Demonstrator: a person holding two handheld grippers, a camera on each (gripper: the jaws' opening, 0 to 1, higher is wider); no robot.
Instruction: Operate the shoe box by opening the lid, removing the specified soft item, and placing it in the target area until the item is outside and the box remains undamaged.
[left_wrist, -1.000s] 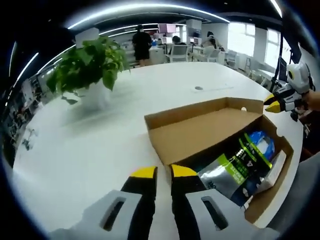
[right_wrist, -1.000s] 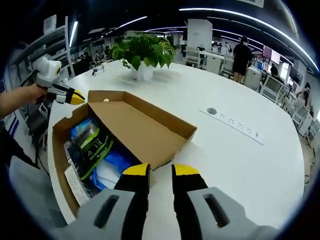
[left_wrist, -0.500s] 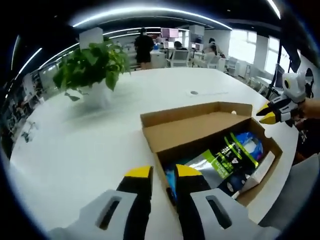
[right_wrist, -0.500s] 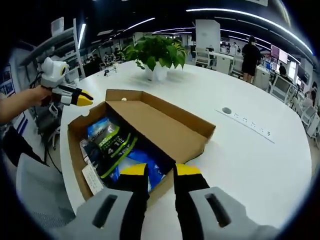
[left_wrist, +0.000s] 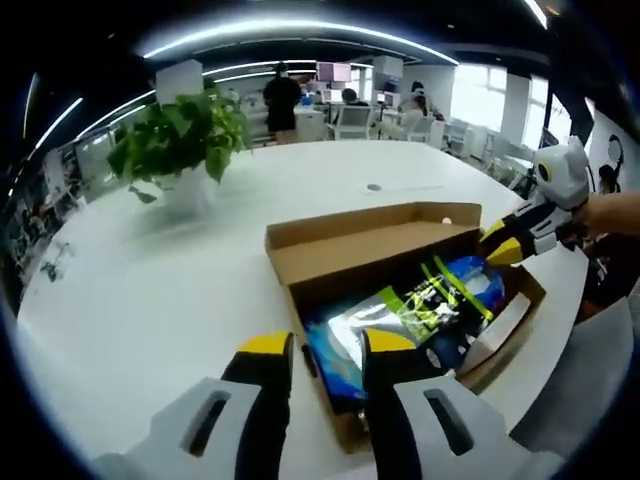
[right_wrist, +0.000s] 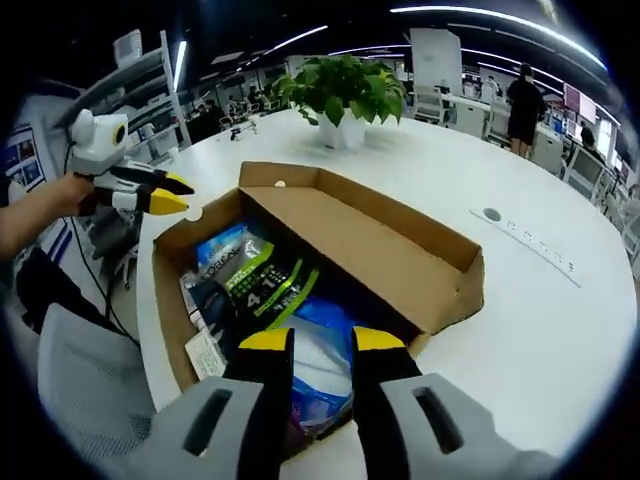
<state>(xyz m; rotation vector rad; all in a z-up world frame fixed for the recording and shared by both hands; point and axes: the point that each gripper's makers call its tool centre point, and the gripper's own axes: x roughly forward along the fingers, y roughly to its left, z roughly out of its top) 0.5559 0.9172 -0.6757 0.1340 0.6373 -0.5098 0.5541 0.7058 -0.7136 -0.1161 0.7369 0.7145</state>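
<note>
- Left gripper view: left gripper (left_wrist: 317, 347), jaws slightly parted and holding nothing, hovers over the near end of the open shoe box (left_wrist: 375, 232); its lid (left_wrist: 370, 246) stands raised beyond.
- Soft packet (left_wrist: 430, 300) lies inside the box, just ahead of the jaws.
- Right gripper view: right gripper (right_wrist: 322, 344), jaws likewise parted and empty, above the box's blue bag (right_wrist: 315, 345).
- Potted plant (right_wrist: 343, 95) stands on the white table (right_wrist: 520, 330), far beyond.

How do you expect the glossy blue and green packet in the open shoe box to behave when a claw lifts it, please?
The packet looks like shiny film, so it may slip between the tips. It lies creased and uneven in the shoe box, so it probably flops rather than staying stiff. It likely weighs little for its size.
</note>
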